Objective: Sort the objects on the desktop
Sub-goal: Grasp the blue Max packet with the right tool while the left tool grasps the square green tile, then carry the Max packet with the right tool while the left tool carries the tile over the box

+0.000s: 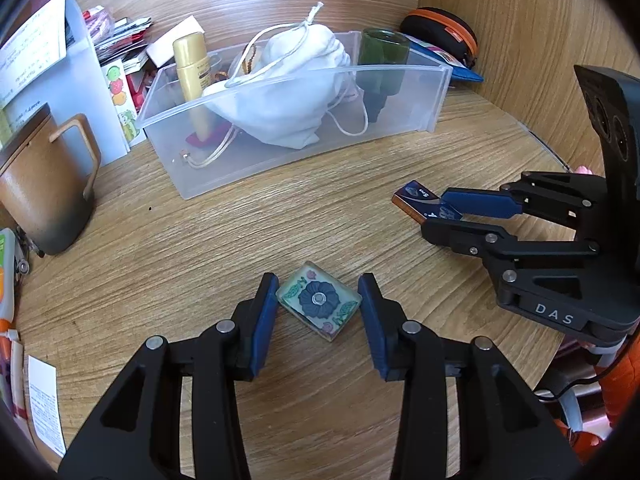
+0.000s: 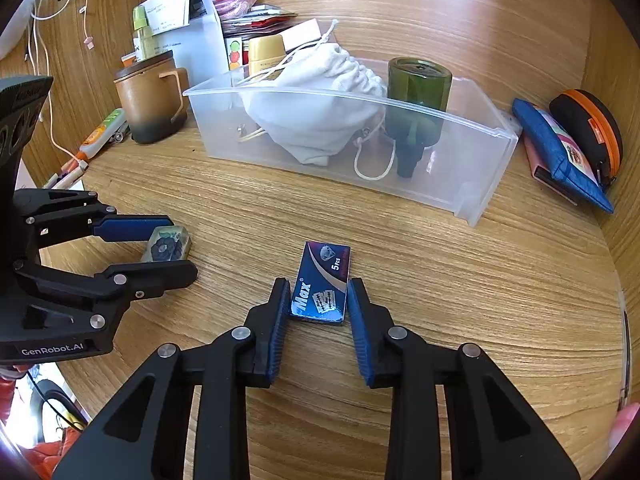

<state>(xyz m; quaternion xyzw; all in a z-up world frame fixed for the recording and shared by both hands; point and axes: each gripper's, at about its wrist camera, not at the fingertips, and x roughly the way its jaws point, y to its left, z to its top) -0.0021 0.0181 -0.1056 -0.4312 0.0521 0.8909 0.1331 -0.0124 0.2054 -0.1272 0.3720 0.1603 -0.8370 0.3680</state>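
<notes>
Straddling the flower tile on the table, my left gripper had its fingers not quite touching it. My right gripper clasped the blue blade box lying flat, just before the clear bin.

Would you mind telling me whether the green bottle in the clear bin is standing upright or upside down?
Upside down. The green bottle shows its flat base on top, while its dark cap end points down inside the clear plastic bin.
</notes>
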